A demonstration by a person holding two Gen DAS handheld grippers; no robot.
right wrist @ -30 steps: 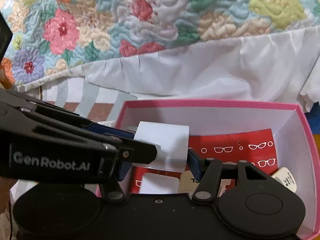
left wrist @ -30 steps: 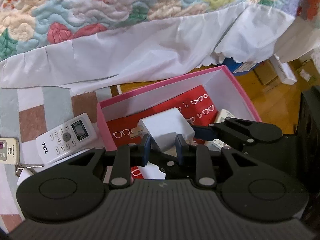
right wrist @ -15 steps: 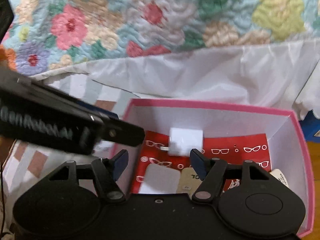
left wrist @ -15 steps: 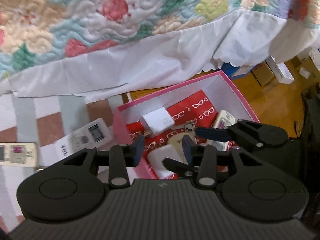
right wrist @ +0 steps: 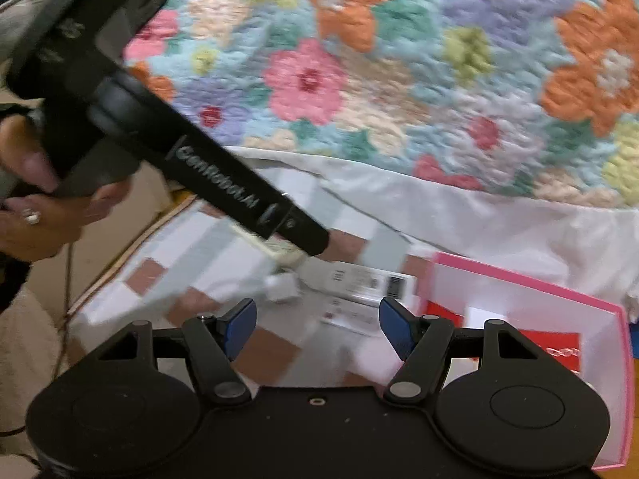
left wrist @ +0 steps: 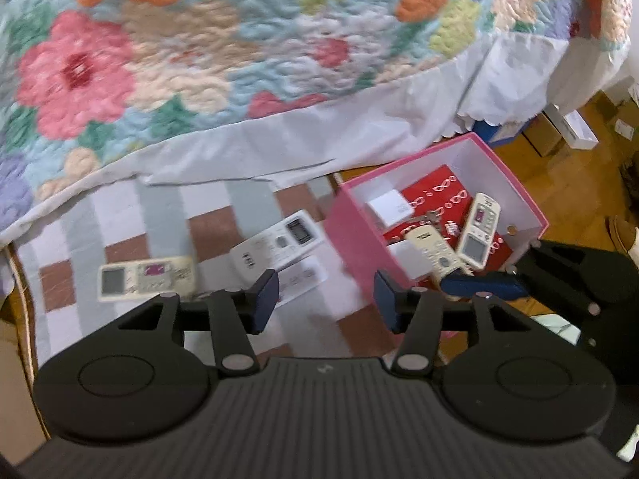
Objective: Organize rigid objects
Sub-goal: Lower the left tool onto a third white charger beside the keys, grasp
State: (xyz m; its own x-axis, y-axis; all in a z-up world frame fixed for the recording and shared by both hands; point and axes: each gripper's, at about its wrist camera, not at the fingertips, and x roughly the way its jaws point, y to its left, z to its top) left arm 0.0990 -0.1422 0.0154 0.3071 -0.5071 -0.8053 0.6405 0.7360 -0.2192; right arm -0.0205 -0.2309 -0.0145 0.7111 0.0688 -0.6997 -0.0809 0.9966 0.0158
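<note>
While both tools hang above the checked mat, nothing sits between either pair of fingers.
Left hand-held gripper [left wrist: 325,299]: jaws opening, blue pads apart and bare, over the mat just at 9 o'clock of the pink box.
Right hand-held gripper [right wrist: 317,325]: jaws spread wide, holding nothing, aimed at the mat beside the box's near-left corner.
Pink box [left wrist: 351,231]: open-topped, white inside, at 3 o'clock in the left wrist view, on the floor by the bed.
Box contents: a white charger block [left wrist: 389,207] toward 11 o'clock, two cream remotes [left wrist: 433,251] and [left wrist: 479,229] lying side by side on a red glasses-print sheet [left wrist: 439,185].
Remotes outside the box: a white one [left wrist: 279,245] just at 9 o'clock of the box wall, a second [left wrist: 145,277] further toward 9 o'clock, both flat on the checked mat [left wrist: 159,215].
Small white adapter [right wrist: 281,285]: on the mat, ahead of the right fingers; blurred.
Background: floral quilt [left wrist: 199,52] with white skirt across 12 o'clock.
Person's hand [right wrist: 44,207]: grips the left tool's handle at 9 o'clock in the right wrist view.
</note>
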